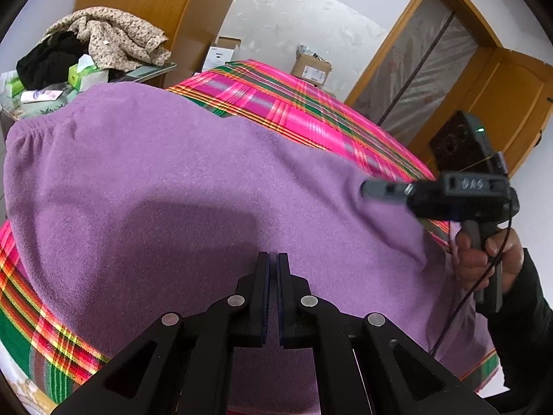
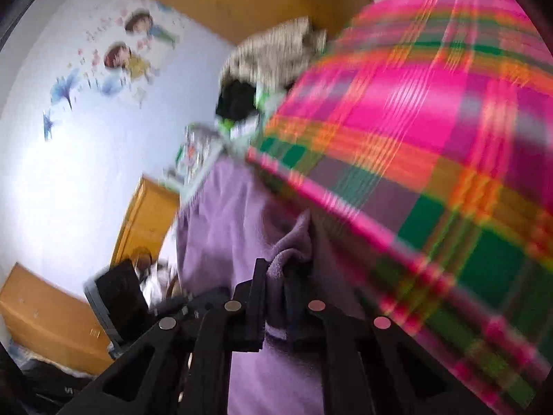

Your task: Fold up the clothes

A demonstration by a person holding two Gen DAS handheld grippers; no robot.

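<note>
A purple fleece garment (image 1: 172, 190) lies spread flat over a bed covered in a bright pink, green and orange plaid blanket (image 1: 293, 103), its gathered elastic waistband toward the far left end. The left gripper (image 1: 273, 263) hangs low over the near part of the fleece with its jaws drawn nearly together, only a thin slit between the pads; whether a pinch of cloth sits in that slit I can't make out, since the fabric under it looks flat. The right gripper (image 1: 371, 188) comes in from the right side, held by a hand (image 1: 484, 259) in a dark sleeve, its tip at the fleece's right edge where the cloth puckers. From its own blurred camera, the right gripper (image 2: 276, 269) has a bunched fold of the purple fleece (image 2: 290, 249) clamped between its pads, the cloth lifted into a small ridge beside the plaid. Beyond the bed, a nightstand (image 1: 148, 71) carries a heap of floral and black clothes (image 1: 103, 34) and green tissue packs (image 1: 86, 72).
</note>
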